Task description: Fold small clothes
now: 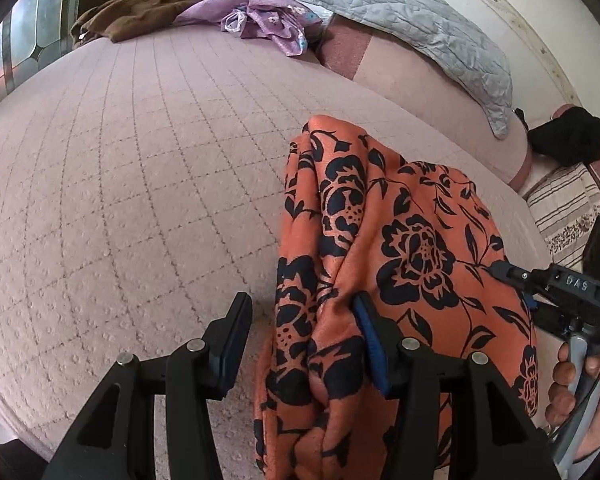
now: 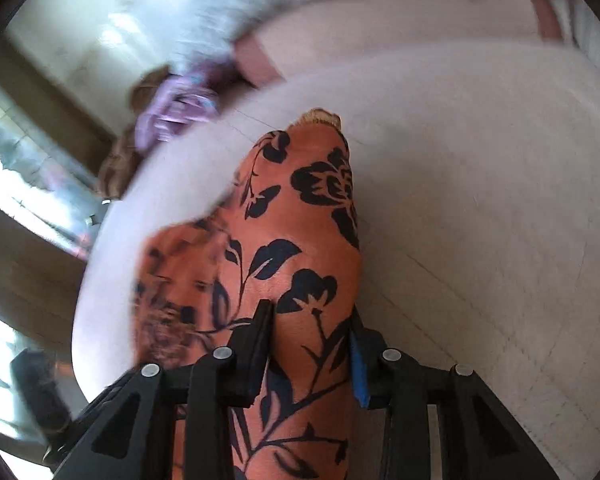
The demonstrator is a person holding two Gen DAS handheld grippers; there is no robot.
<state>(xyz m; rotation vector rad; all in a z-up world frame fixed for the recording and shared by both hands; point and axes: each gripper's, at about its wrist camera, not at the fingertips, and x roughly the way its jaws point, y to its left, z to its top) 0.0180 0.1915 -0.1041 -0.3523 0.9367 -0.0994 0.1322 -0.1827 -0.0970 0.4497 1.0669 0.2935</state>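
While orange floral cloth (image 2: 300, 264) is pinched by right gripper (image 2: 312, 356) w/ left gripper (image 1: 300, 344) spread, fold could be lost if bunched fabric slips.

A grey quilted pillow (image 1: 416, 28) lies on the pink bedspread (image 1: 140, 152).

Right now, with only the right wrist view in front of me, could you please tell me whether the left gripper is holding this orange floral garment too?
Observer: No. The left gripper is open; the orange floral garment only drapes against its blue-padded finger.
Operator: Thank you. The far end of the bed is blurred for me; what lies there?
Observer: A purple floral cloth beside a brown garment, with a grey quilted pillow to their right.
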